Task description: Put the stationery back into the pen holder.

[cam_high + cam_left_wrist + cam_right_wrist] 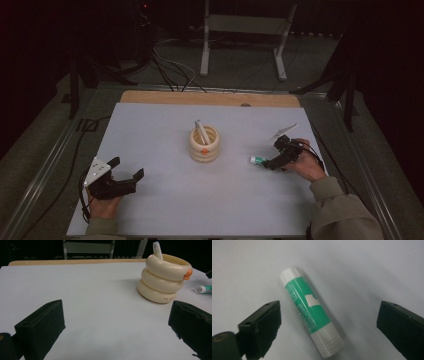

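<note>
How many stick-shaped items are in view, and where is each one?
2. A green-and-white tube lies on the white table, between the jaws of the right claw. A white stick stands in the cream ring-shaped holder; more could be hidden inside.

High view: above near table edge, facing forward and down, far. Left gripper view: low, level across table [100, 290], holder [163, 281] beyond right jaw. Right gripper view: close, facing down, tube [310, 310] between jaws. All share tube.

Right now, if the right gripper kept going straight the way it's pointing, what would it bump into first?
Probably the green-and-white tube. It lies on the table between the right gripper's open jaws, touching neither.
</note>
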